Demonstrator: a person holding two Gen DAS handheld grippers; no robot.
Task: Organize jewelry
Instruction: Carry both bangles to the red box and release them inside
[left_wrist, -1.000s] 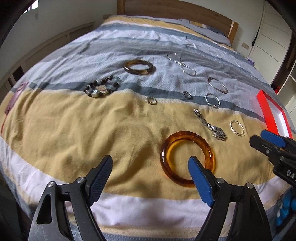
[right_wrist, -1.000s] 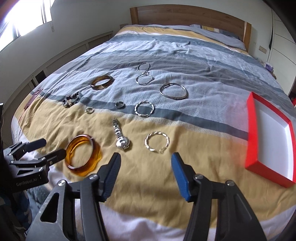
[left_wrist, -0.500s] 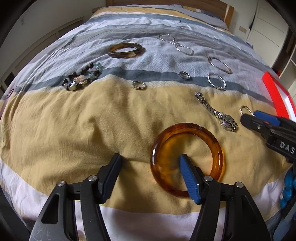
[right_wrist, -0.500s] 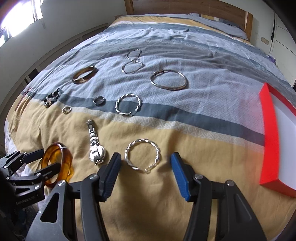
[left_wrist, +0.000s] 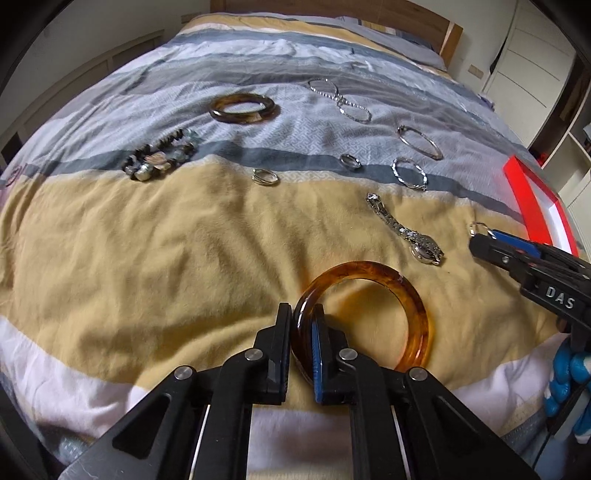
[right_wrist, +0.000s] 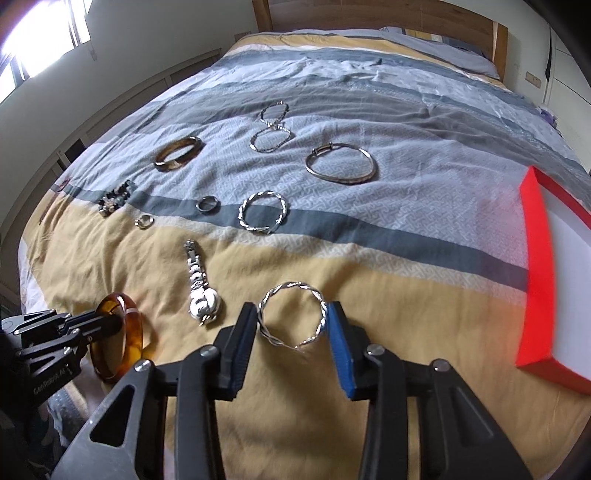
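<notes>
On the yellow band of the bedspread, an amber bangle (left_wrist: 373, 267) has its near rim clamped in my left gripper (left_wrist: 301, 325), which is shut on it; the right wrist view shows the bangle (right_wrist: 129, 343) tilted up on edge in that gripper (right_wrist: 110, 321). A twisted silver bracelet (right_wrist: 291, 314) lies flat between the pads of my right gripper (right_wrist: 291, 328). Its jaws are closing, with the pads close beside the bracelet's two sides. The left wrist view shows the right gripper (left_wrist: 480, 236) at the right edge. A red box with a white inside (right_wrist: 535, 277) lies to the right.
Further up the bed lie a silver watch (right_wrist: 201, 291), two rings (right_wrist: 207, 204) (right_wrist: 144, 220), another twisted bracelet (right_wrist: 262, 212), a thin silver bangle (right_wrist: 340, 164), a chain (right_wrist: 271, 127), a dark brown bangle (right_wrist: 177, 158) and a beaded bracelet (right_wrist: 114, 197). A blue-gloved hand (left_wrist: 565, 373) holds the right gripper.
My left gripper closed onto the amber bangle's near rim and tipped it up. My right gripper moved forward until the twisted bracelet sat between its pads, and its jaws narrowed.
</notes>
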